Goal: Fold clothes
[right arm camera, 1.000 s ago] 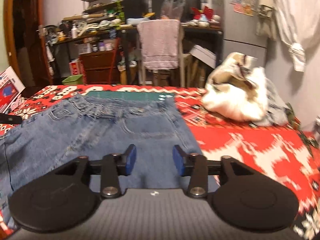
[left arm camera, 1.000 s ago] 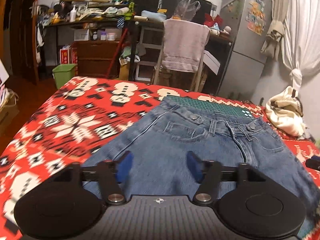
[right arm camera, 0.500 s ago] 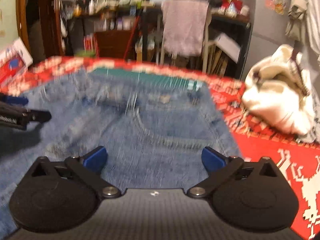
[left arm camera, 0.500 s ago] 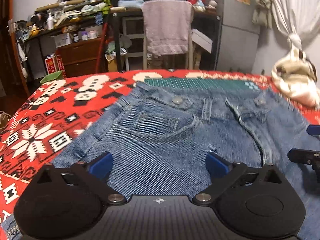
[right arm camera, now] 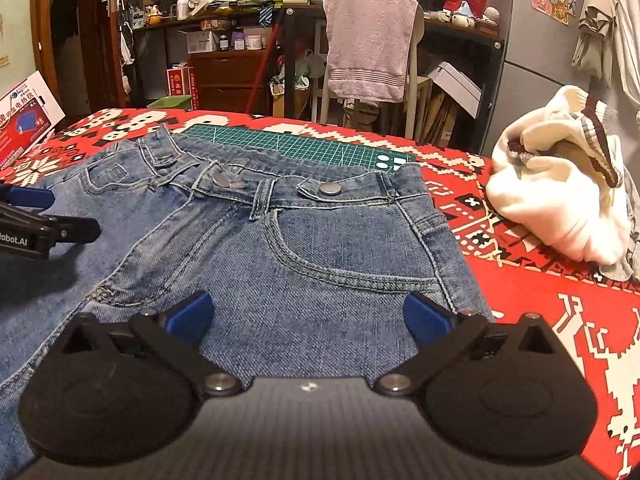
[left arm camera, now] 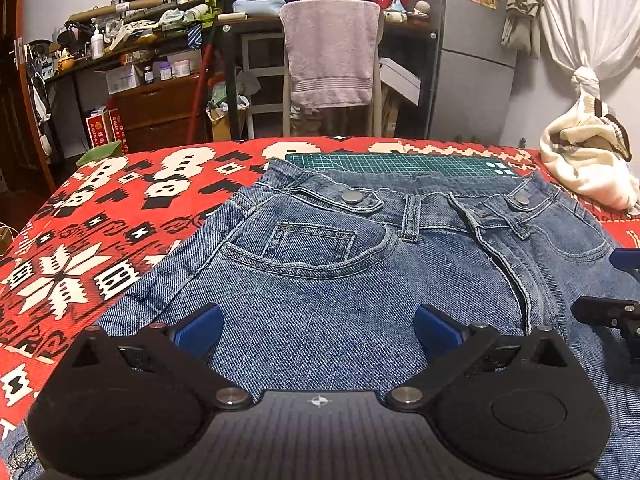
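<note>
Green cutting mat (left arm camera: 400,163), towel-draped chair (left arm camera: 330,52), perhaps a fridge (left arm camera: 472,52)

**Illumination and Image Quality**

Both views are evenly lit by warm indoor light from above; no lamp is in frame. The room behind is dimmer, with dark shelving. The jeans (left arm camera: 340,288) are sharp enough to show weave and stitching. In the right wrist view, the left gripper (right arm camera: 24,220) casts a soft shadow onto the denim beneath it. Small highlights sit on the metal jeans buttons (right arm camera: 330,189). Fisheye distortion bows the refrigerator (left arm camera: 472,52) and door frame (right arm camera: 40,36); frame corners vignette to black. The near black gripper bodies show little surface detail. No motion blur is evident
</note>
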